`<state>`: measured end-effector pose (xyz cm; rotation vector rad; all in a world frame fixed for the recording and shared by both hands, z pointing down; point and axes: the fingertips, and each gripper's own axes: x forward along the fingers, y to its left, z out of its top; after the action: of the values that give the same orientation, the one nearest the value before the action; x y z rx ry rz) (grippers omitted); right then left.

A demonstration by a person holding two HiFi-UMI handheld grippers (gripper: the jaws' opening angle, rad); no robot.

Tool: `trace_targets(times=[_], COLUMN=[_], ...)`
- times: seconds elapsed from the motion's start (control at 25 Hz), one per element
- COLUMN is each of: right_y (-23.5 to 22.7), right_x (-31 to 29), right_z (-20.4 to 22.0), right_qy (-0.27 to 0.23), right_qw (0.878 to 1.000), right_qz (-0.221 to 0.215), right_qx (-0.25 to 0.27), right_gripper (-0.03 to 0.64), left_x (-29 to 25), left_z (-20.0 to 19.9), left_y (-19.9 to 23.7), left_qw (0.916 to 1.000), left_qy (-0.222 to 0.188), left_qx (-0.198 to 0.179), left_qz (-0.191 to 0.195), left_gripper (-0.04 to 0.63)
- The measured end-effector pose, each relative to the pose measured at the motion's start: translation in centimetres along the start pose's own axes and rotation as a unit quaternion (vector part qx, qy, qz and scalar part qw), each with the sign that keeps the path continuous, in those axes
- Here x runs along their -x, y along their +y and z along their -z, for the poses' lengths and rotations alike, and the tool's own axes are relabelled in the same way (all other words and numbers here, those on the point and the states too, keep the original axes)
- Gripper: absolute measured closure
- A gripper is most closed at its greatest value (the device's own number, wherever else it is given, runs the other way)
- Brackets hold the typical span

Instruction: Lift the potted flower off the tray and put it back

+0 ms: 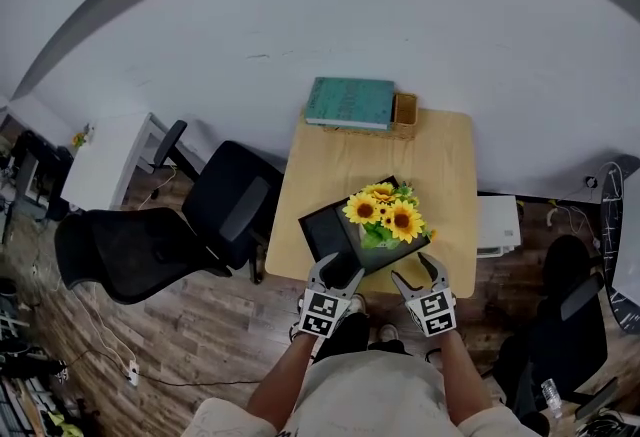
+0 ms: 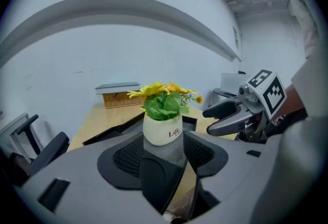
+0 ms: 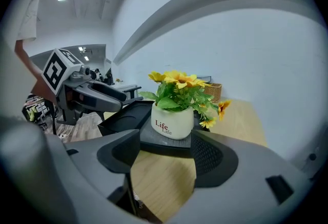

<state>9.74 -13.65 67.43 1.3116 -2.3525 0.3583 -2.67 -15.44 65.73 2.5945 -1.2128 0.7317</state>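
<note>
The potted flower, yellow sunflowers in a white pot, stands on the right part of the black tray on the wooden table. My left gripper is open at the tray's near edge, left of the pot. My right gripper is open at the table's front edge, just right of the tray's near corner. In the left gripper view the pot stands straight ahead beyond the open left gripper, with the tray's corner between the jaws. The right gripper view shows the pot on the tray ahead of the open right gripper.
A wicker basket with a teal book on it sits at the table's far edge. Black office chairs stand left of the table, and a white box stands to its right. Another chair is at the lower right.
</note>
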Motion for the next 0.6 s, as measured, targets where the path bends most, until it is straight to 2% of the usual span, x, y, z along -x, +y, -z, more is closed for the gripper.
trace_targets(times=[0.08, 0.24, 0.6], right_y=[-0.1, -0.8, -1.3], right_x=[0.7, 2.1, 4.5], right_z=[-0.3, -0.9, -2.5], right_qy=[-0.010, -0.035, -0.065], right_qw=[1.000, 0.999, 0.998], right_qz=[0.004, 0.014, 0.022], right_qx=[-0.001, -0.003, 0.002], right_gripper=[0.310, 0.310, 0.310], left_x=[0.8, 2.6, 5.2], left_z=[-0.1, -0.5, -1.5], left_y=[0.0, -0.3, -0.7], left_qw=[0.9996, 0.9982, 0.9954], left_qy=[-0.008, -0.022, -0.045], left_qx=[0.022, 0.040, 0.042], left_qz=[-0.015, -0.040, -0.074], left_gripper=[0.350, 0.350, 0.350])
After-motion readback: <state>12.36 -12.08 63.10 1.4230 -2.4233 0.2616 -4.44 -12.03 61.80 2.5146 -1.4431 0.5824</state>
